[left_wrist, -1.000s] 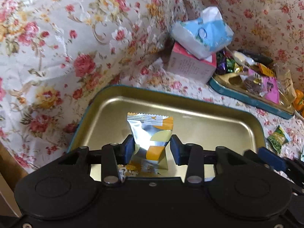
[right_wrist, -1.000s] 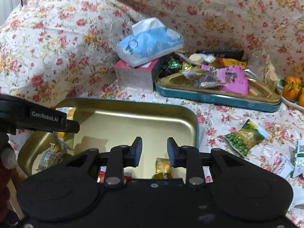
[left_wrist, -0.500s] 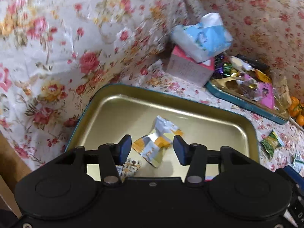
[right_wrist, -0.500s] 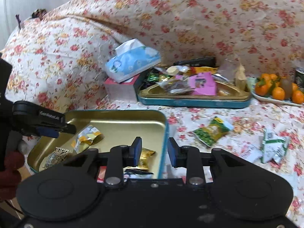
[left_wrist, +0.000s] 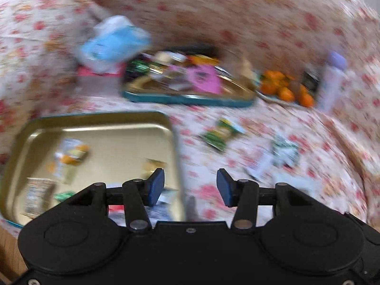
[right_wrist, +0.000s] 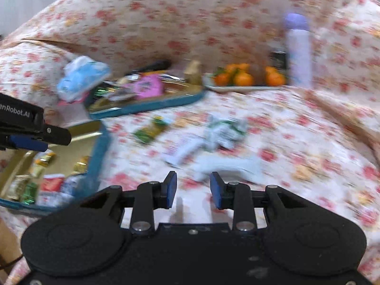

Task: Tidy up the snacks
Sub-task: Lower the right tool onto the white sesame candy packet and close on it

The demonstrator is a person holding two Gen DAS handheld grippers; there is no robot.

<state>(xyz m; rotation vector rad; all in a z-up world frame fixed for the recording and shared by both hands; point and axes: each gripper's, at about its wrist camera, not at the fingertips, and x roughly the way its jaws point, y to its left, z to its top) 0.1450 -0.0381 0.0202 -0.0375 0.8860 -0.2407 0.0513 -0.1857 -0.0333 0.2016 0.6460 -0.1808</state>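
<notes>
The picture is motion-blurred. A gold tray point(left_wrist: 106, 118) with a teal rim holds several snack packets, among them a silver-and-orange packet point(left_wrist: 71, 153). My left gripper point(left_wrist: 189, 180) is open and empty, over the tray's right edge. My right gripper point(right_wrist: 193, 185) is open with a narrow gap and holds nothing; a white packet point(right_wrist: 225, 163) lies on the cloth just beyond its tips. A green packet point(right_wrist: 152, 129) and white-and-green packets point(right_wrist: 223, 131) lie further out. The left gripper's fingers point(right_wrist: 54, 135) show over the tray point(right_wrist: 101, 142) in the right wrist view.
A second teal tray point(left_wrist: 187, 99) full of snacks sits at the back, beside a blue tissue pack point(left_wrist: 114, 42) on a pink box point(left_wrist: 95, 80). A plate of oranges point(right_wrist: 244, 78) and a lavender bottle point(right_wrist: 298, 54) stand at the back right. Floral cloth covers everything.
My left gripper let go of the silver-and-orange packet, which now lies in the gold tray. Both grippers swung right, away from the tray toward the loose packets on the cloth.
</notes>
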